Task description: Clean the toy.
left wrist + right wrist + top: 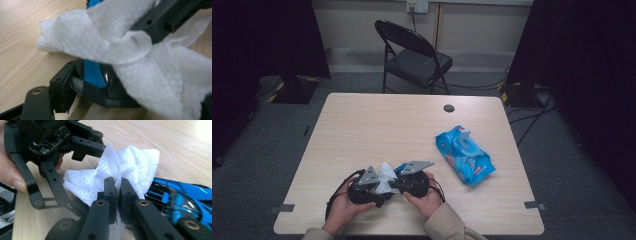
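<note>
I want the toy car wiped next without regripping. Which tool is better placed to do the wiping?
Right. The right tool is shut on the white wipe, beside the blue toy car. The left tool seems to hold the car.

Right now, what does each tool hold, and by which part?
The right tool pinches the white wipe by a bunched fold near its middle. The left tool grips the blue and black toy car across its body.

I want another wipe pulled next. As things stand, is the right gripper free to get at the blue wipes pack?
Probably not yet: the right gripper is shut on the white wipe over the blue toy car. The table between it and the wipes pack is bare.
</note>
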`<state>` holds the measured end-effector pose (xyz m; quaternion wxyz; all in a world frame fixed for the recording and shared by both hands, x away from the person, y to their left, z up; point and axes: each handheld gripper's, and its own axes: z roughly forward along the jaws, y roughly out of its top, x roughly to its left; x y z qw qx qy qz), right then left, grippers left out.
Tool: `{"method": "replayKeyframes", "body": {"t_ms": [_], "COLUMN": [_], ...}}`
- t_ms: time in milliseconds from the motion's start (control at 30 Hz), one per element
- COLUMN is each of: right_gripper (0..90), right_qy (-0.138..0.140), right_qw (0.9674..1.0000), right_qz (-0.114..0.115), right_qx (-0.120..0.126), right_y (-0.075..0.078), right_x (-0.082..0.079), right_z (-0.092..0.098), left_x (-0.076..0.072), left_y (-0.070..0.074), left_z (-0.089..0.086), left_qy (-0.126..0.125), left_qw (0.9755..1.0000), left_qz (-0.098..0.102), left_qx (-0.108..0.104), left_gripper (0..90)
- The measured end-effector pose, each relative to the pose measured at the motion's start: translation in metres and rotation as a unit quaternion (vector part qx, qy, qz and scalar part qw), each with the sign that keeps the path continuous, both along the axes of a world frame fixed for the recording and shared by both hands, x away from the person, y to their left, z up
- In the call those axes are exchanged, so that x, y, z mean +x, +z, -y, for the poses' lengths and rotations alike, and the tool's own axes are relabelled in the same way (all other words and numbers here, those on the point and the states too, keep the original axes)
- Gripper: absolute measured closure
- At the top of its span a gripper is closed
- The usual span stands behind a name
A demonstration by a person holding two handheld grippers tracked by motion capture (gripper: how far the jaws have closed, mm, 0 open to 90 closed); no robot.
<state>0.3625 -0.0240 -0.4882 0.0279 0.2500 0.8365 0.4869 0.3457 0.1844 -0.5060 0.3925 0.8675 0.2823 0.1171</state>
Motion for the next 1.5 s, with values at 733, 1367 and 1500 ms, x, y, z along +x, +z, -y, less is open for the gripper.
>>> {"method": "replayKeyframes", "body": {"t_ms": [733,1367,1500], "right_gripper": [86.1,85.7,85.7], "right_qy": [-0.042,-0.071,-0.079], "right_qw": [0.9989,0.9974,0.9969], "right_qz": [-0.014,-0.013,-0.01], "right_qx": [0.01,-0.003,-0.003], "right_y": [-0.001,-0.004,-0.005], "right_x": [0.014,0.021,0.023], "right_z": [0.03,0.043,0.045], "left_x": [0.0,0.0,0.0], "left_y": [0.0,0.0,0.0], "left_z": [0.0,0.0,0.0], "left_qy": [0.0,-0.001,0.0], "left_qw": [1.0,1.0,1.0], "left_qz": [0.0,0.0,0.0], "left_qx": [0.0,0.001,0.0], "left_gripper": [24.4,24.4,24.4]}}
